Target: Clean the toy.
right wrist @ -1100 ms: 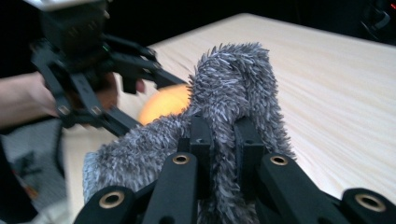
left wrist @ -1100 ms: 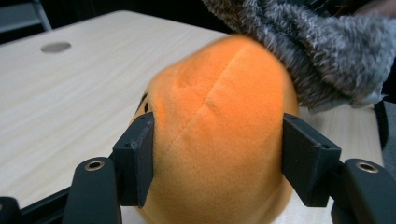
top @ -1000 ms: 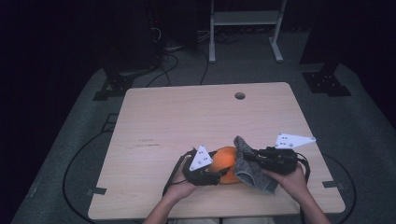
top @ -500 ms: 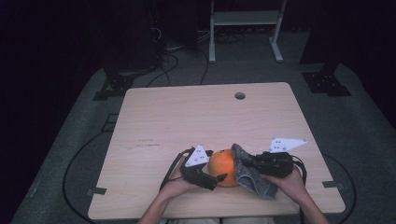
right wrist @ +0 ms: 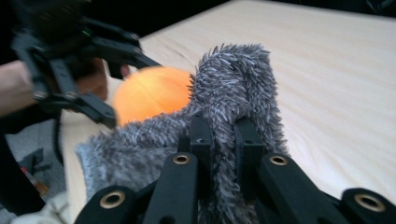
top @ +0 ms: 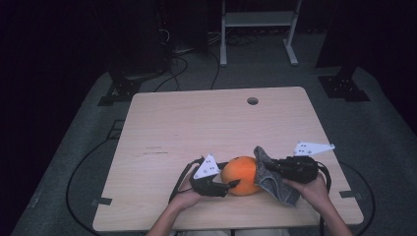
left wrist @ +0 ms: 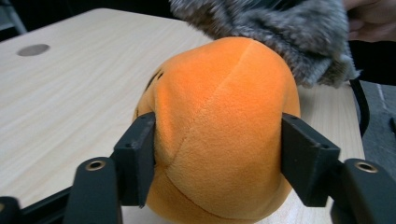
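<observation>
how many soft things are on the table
2. An orange plush ball sits near the table's front edge, between the jaws of the left gripper. A grey fuzzy cloth is pinched in the right gripper and drapes against the ball's right side.

Round orange plush ball (top: 241, 174) on light wooden counter (top: 196, 128), left tool (top: 231, 186) clamping it, right tool (top: 269, 166) pinching fuzzy grey cloth (top: 268, 177) against it.

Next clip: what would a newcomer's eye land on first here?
The orange plush ball near the table's front edge, gripped on both sides by the left gripper, whose jaws have just been closing onto it. Next, the shaggy grey cloth pinched in the right gripper and draped against the ball's right side.
</observation>
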